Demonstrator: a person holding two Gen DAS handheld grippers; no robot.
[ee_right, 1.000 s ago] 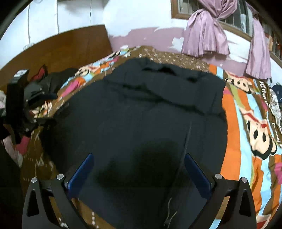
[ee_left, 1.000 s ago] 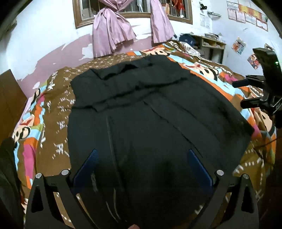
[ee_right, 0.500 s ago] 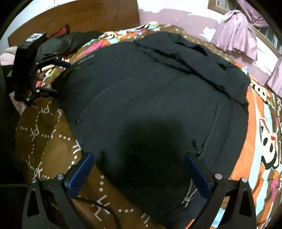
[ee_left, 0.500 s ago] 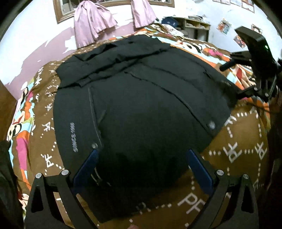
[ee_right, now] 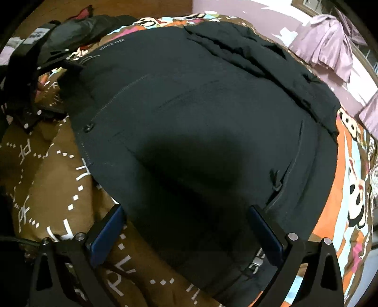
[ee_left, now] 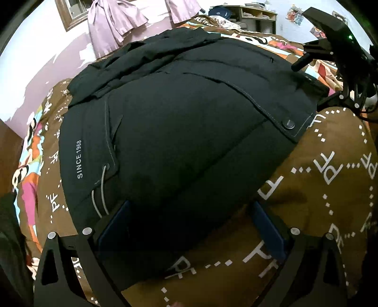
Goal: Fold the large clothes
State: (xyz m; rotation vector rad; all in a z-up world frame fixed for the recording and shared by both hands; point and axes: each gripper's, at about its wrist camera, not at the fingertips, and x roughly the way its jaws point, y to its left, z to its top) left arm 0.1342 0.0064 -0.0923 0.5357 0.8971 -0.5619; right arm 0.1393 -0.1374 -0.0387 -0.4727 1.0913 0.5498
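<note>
Our black jacket (ee_left: pixel 179 132) lies spread flat on the bed (ee_left: pixel 330 189), hem toward us and collar at 12 o'clock near the purple curtain (ee_left: pixel 113 21). We judge it padded and fairly heavy: soft enough to bend anywhere, bulky enough to spring back from a crease, and its smooth shell may slide between the pads. The stitched front placket with its snap button (ee_left: pixel 288 123) and the hem corners look like the firmest places to take hold; the loose drawcord (ee_left: pixel 102 189) at 8 o'clock is best avoided.

Our left gripper (ee_left: pixel 189 226) stands wide, the hem corner lying between its blue pads but not pinched. Our right gripper (ee_right: pixel 186 233) is likewise wide, straddling the opposite hem corner by the zip pocket (ee_right: pixel 290 172). We would close each on a thick bite of hem before lifting.

Beyond the jacket, the patterned brown bedspread carries a heap of dark clothes (ee_right: pixel 89 23) at 11 o'clock in the right view.
</note>
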